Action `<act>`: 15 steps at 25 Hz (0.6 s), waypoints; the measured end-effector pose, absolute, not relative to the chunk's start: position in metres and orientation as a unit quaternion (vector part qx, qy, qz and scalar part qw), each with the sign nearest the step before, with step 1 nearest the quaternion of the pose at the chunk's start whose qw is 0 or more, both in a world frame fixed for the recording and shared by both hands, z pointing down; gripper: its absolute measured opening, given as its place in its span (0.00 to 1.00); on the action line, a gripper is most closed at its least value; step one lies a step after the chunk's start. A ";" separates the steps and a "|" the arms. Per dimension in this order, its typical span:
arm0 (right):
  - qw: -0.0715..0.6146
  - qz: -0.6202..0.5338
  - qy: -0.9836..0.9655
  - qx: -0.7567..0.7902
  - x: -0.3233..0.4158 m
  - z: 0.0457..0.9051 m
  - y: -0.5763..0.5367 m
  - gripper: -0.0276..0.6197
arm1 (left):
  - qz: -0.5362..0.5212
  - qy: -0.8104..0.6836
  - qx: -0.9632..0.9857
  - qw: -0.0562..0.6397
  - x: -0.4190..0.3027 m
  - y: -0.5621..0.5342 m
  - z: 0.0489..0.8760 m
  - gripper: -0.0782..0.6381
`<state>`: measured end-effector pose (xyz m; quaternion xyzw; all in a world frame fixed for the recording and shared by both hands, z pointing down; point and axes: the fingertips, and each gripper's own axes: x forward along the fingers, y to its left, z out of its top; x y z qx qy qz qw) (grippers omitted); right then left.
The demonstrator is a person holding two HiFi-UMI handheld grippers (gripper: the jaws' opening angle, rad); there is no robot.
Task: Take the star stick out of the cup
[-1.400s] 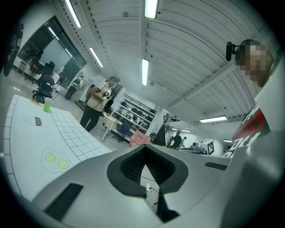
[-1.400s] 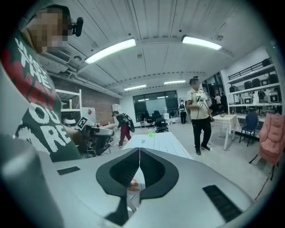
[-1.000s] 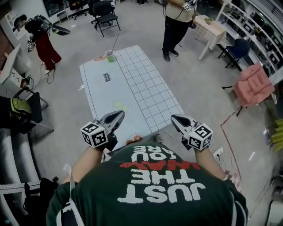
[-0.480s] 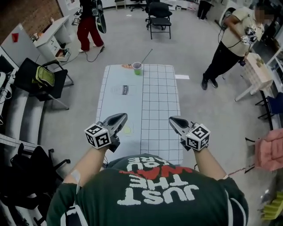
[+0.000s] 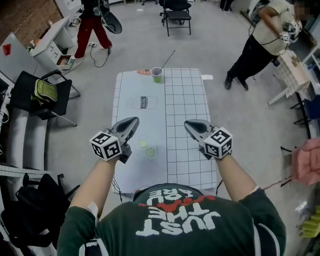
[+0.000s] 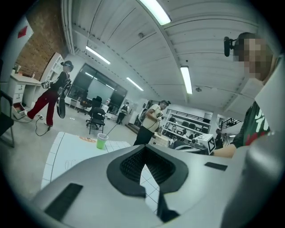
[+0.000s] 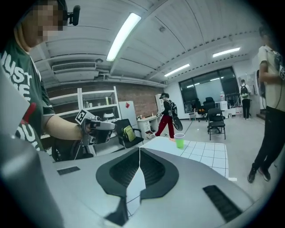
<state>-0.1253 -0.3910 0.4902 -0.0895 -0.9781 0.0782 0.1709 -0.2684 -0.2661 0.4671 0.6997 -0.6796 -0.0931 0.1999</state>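
A green cup stands at the far end of the white gridded table. A thin star stick leans out of it toward the far right; its star end is too small to make out. My left gripper and right gripper hover side by side over the near half of the table, far from the cup, both shut with nothing between the jaws. The left gripper view shows the cup small beyond the shut left gripper. From the right gripper, the cup also looks distant.
Two small green discs lie on the table between the grippers. An orange scrap sits beside the cup. A chair with a green bag stands left of the table. One person stands far left, another far right, near a black chair.
The view has swung so the table lies straight ahead. Both grippers have come forward over its near end, still shut. The cup and stick have not moved.
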 end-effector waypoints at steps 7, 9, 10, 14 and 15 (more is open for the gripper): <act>0.167 0.054 -0.982 -0.062 -0.180 0.488 -0.428 0.09 | -0.055 -0.681 0.709 0.173 -0.338 -0.332 0.451 0.11; 0.164 0.050 -0.984 -0.056 -0.197 0.488 -0.444 0.09 | -0.034 -0.683 0.710 0.165 -0.354 -0.353 0.453 0.12; 0.162 0.048 -0.984 -0.053 -0.205 0.488 -0.453 0.09 | -0.026 -0.683 0.711 0.164 -0.360 -0.364 0.455 0.13; 0.156 0.047 -0.986 -0.046 -0.234 0.491 -0.482 0.09 | 0.024 -0.678 0.717 0.163 -0.381 -0.407 0.471 0.19; 0.156 0.047 -0.986 -0.046 -0.241 0.494 -0.489 0.09 | 0.039 -0.678 0.717 0.159 -0.387 -0.418 0.476 0.19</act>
